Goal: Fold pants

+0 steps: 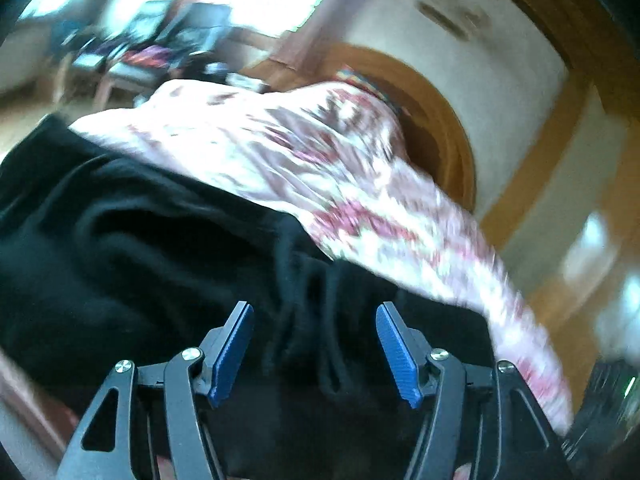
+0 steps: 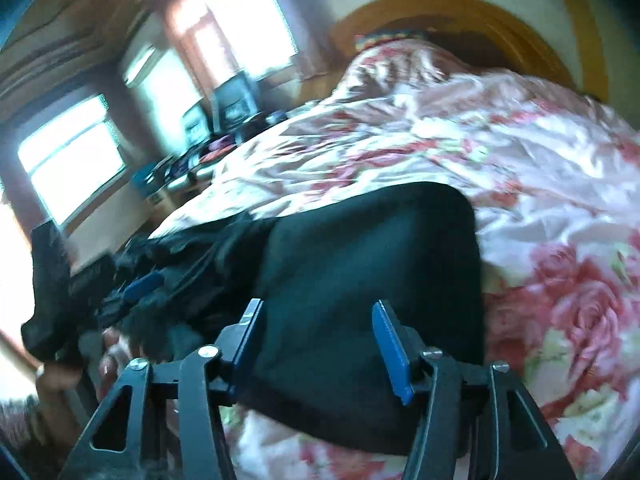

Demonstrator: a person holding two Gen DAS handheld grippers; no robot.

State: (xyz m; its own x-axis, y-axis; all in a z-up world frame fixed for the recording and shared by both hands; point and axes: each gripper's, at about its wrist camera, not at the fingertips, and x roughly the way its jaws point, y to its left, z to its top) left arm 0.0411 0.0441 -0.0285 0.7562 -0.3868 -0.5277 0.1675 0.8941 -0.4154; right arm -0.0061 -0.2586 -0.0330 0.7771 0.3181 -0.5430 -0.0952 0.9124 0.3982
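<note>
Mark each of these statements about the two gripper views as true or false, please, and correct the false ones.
1. The pants are black. True.
2. The pants lie on a bare wooden table. False: they lie on a floral bedspread.
3. The left gripper is clamped on the cloth. False: its blue pads stand apart, with nothing pinched.
4. The right gripper has its jaws apart. True.
5. A curved wooden headboard stands behind the bed. True.

Black pants (image 2: 360, 280) lie on a pink, seemingly rose-patterned bedspread (image 2: 560, 300); blue-padded fingers (image 1: 394, 344).
</note>
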